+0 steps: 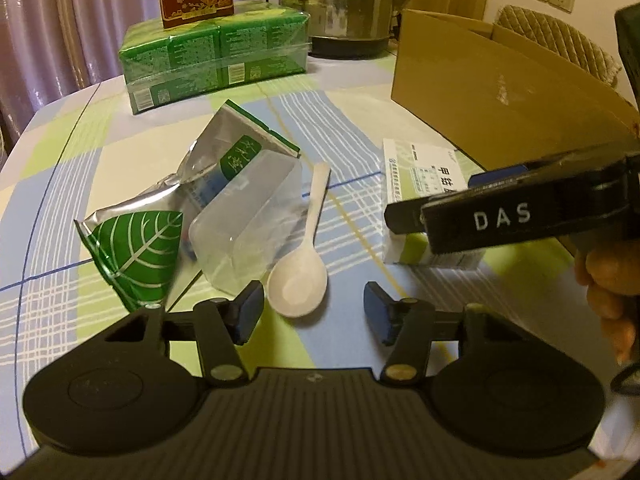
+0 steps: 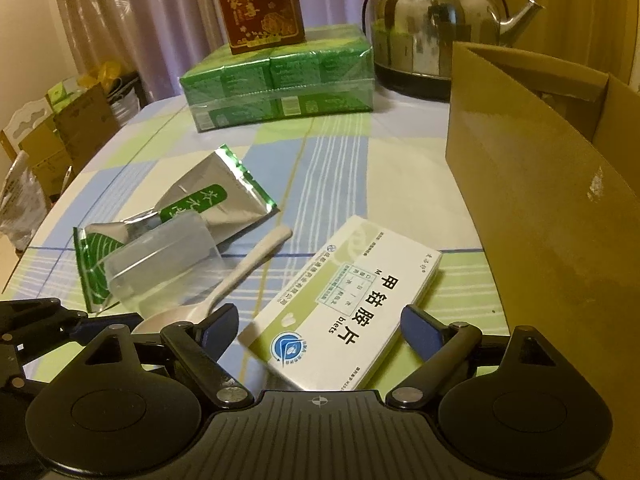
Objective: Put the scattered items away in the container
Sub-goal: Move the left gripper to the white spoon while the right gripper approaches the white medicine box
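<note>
A glossy white plastic spoon (image 1: 298, 280) lies on the checked tablecloth (image 1: 60, 184), its bowl between the left gripper (image 1: 314, 312)'s spread, empty fingers. At ten o'clock, a crinkled foil pouch (image 1: 168, 216) lies under a clear plastic tub (image 1: 244, 232). The right gripper (image 2: 320, 330), jaws wide, straddles a flat white medicine box (image 2: 344, 312). The brown cardboard box (image 2: 540, 216) stands at two o'clock, open tablecloth in front.

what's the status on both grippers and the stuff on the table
Left gripper open, over spoon. Right gripper open, straddling medicine box. Foil pouch, clear tub loose. Cardboard box unobstructed.
</note>
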`<move>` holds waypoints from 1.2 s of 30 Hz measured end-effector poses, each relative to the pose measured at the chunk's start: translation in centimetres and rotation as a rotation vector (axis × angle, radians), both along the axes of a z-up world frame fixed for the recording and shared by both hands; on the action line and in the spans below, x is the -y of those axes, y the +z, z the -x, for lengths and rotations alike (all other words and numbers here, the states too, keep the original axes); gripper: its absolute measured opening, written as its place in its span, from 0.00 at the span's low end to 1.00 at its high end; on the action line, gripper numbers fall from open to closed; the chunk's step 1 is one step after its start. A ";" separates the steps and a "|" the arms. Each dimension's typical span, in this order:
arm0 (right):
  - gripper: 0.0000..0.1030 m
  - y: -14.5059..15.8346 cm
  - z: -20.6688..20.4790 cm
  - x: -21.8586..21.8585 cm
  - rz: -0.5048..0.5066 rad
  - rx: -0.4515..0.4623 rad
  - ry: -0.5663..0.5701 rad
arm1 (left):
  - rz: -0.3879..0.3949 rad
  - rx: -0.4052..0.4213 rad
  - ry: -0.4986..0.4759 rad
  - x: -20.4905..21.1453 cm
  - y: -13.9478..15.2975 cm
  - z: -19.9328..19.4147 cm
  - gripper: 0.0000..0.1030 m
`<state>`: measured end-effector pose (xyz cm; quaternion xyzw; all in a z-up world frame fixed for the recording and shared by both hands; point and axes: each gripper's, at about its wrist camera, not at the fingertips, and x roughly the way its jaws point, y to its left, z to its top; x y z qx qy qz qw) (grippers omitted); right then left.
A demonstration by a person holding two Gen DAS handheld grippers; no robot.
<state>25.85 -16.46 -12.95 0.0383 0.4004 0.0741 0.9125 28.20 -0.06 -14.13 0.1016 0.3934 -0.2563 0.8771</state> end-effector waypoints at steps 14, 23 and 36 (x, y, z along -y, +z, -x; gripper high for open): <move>0.83 -0.7 -1.8 -0.8 0.044 -0.026 -0.037 | 0.000 -0.024 0.041 0.0 -0.2 1.0 0.21; 0.72 -0.6 0.0 -0.7 0.054 -0.063 0.071 | 0.123 -0.129 0.077 -1.1 0.2 1.9 0.21; 0.69 -0.3 9.8 2.7 0.052 -0.104 0.161 | -0.010 -0.055 0.055 0.0 1.3 6.6 0.57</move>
